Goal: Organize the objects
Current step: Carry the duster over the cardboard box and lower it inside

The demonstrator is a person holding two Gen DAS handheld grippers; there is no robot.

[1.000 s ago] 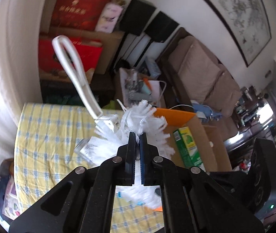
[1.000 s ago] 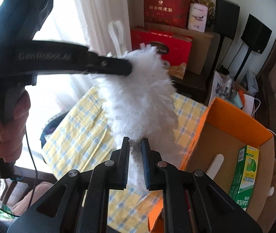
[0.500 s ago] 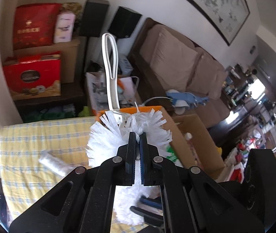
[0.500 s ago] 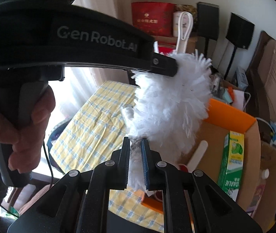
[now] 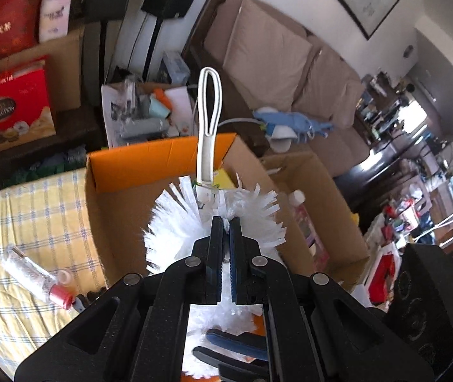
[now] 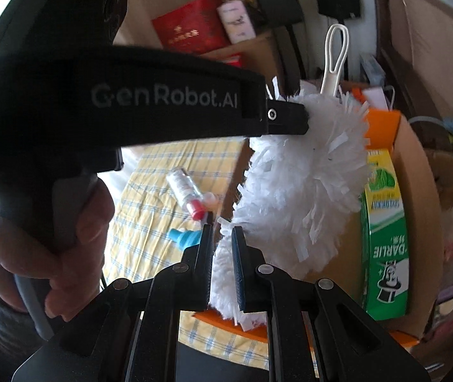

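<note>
A white fluffy duster (image 5: pixel 191 222) with a white loop handle (image 5: pixel 208 127) hangs over the open cardboard box with orange flaps (image 5: pixel 137 165). My left gripper (image 5: pixel 225 222) is shut on the duster's upper end near the handle. My right gripper (image 6: pixel 221 232) is shut on the duster's lower end (image 6: pixel 302 172). The left gripper also shows in the right wrist view (image 6: pixel 290 117), clamped on the top of the duster. The box (image 6: pixel 414 172) holds a green Darlie carton (image 6: pixel 384 232).
A yellow checked cloth (image 5: pixel 29 216) covers the table left of the box. On it lie a clear wrapped roll with a red cap (image 5: pixel 35 273) and a blue-capped item (image 6: pixel 183 237). A second cardboard box (image 5: pixel 318 197) stands to the right; sofa and clutter lie behind.
Both grippers have carried the duster to the right, from above the checked cloth to above the open box. The handle now stands upright over the box's far flap.
</note>
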